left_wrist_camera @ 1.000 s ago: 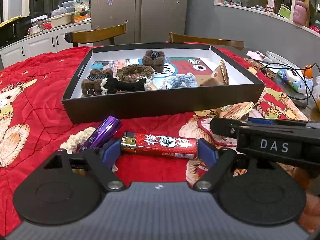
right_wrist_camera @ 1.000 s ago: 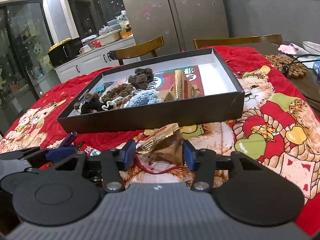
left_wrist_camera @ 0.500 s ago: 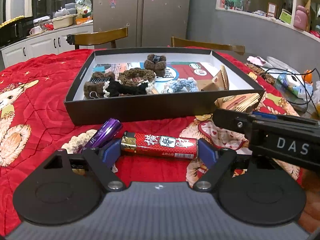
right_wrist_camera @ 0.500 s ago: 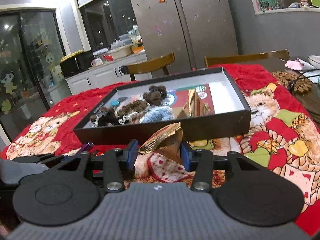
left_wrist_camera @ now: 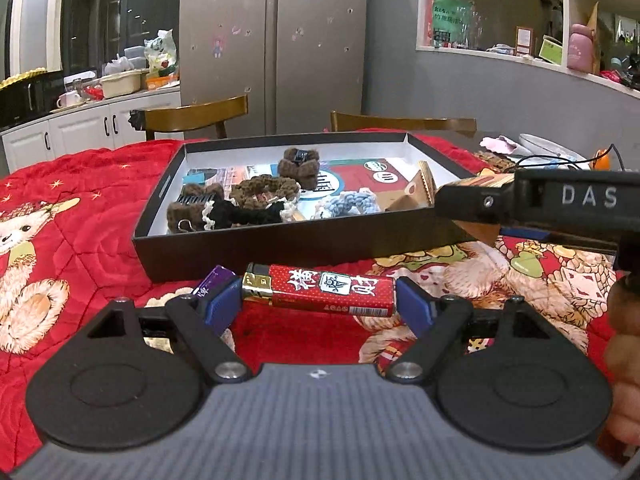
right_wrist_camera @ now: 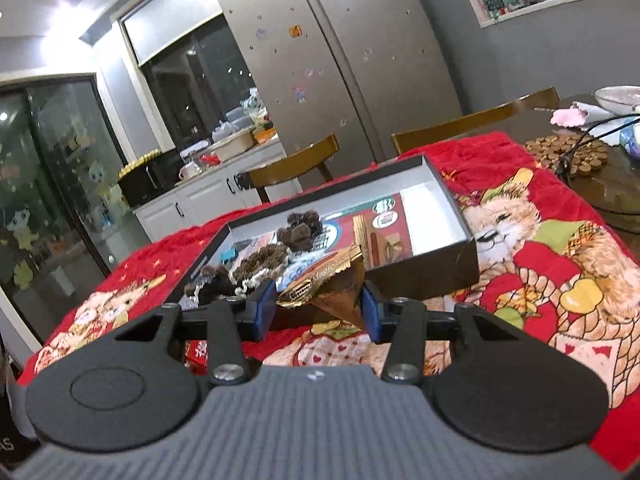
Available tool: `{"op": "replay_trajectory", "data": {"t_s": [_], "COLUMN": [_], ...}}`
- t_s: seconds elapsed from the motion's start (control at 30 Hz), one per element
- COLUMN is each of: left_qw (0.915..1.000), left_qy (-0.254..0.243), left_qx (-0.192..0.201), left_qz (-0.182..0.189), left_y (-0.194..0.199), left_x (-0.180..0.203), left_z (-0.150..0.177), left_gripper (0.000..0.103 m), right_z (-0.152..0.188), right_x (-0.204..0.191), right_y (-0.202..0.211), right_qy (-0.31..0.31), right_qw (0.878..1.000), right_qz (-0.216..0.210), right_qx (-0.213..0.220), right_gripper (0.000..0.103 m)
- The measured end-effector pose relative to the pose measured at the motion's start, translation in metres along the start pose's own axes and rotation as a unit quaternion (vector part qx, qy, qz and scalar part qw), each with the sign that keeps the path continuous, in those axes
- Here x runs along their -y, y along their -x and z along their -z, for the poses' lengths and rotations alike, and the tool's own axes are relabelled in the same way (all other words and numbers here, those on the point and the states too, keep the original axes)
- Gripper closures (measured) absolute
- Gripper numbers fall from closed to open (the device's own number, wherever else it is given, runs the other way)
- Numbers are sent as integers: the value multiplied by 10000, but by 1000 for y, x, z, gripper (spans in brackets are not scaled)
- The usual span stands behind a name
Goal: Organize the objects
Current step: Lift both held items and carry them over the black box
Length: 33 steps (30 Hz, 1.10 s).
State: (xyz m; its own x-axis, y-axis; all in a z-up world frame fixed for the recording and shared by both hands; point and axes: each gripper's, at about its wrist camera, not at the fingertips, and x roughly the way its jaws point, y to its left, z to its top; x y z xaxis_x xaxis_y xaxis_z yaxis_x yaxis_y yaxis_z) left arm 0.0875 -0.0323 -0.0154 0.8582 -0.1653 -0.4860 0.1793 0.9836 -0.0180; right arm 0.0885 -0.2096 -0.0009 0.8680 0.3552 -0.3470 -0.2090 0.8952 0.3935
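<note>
Keep your left hand-held gripper point(left_wrist_camera: 320, 300) clamped endwise on the red lighter point(left_wrist_camera: 320, 289), right hand-held gripper point(right_wrist_camera: 320, 308) closed on the snack packet point(right_wrist_camera: 326, 286); clear the box point(left_wrist_camera: 304, 242) wall at frame centre before releasing.

Purple lighter point(left_wrist_camera: 214, 282) half hidden behind left fingers point(left_wrist_camera: 219, 307); cone wrapper point(right_wrist_camera: 336, 292) tip hidden by right fingers point(right_wrist_camera: 372, 316).

The red lighter point(left_wrist_camera: 324, 289), clamped end to end by the left gripper point(left_wrist_camera: 318, 308), has been raised off the red cloth point(left_wrist_camera: 80, 216); the brown-and-gold wrapper point(right_wrist_camera: 326, 288), pinched by the right gripper point(right_wrist_camera: 320, 310), has been carried up beside the black box point(right_wrist_camera: 424, 276)
</note>
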Motion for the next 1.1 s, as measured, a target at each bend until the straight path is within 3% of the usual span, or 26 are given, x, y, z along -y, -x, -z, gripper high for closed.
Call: {"op": "replay_trajectory", "data": {"t_s": [0.37, 0.47, 0.53, 0.8, 0.9, 1.03, 1.1], "left_qw": [9997, 9994, 9989, 9997, 9978, 9954, 9952], "left_qy": [-106, -267, -367, 29, 195, 428, 589], "left_qx": [137, 197, 220, 152, -144, -240, -227], "left_qz": [194, -70, -182, 193, 610, 818, 751], "left_y": [4, 6, 9, 17, 8, -5, -11], "left_x": [3, 11, 16, 10, 5, 3, 3], "left_z": [0, -3, -6, -63, -91, -119, -126], "left_gripper": [18, 18, 18, 18, 18, 18, 18], "right_z": [-10, -13, -21, -67, -84, -100, -105], "right_x": [7, 9, 16, 16, 17, 25, 31], "right_y": [7, 6, 5, 6, 1, -13, -22], "right_qy": [-118, -67, -303, -698, -724, -894, -1051], "right_qw": [9995, 9977, 9973, 9967, 9966, 9954, 9942], "right_qz": [51, 477, 473, 314, 236, 231, 159], "right_qx": [294, 483, 468, 277, 320, 257, 174], "right_gripper": [55, 55, 55, 55, 55, 55, 55]}}
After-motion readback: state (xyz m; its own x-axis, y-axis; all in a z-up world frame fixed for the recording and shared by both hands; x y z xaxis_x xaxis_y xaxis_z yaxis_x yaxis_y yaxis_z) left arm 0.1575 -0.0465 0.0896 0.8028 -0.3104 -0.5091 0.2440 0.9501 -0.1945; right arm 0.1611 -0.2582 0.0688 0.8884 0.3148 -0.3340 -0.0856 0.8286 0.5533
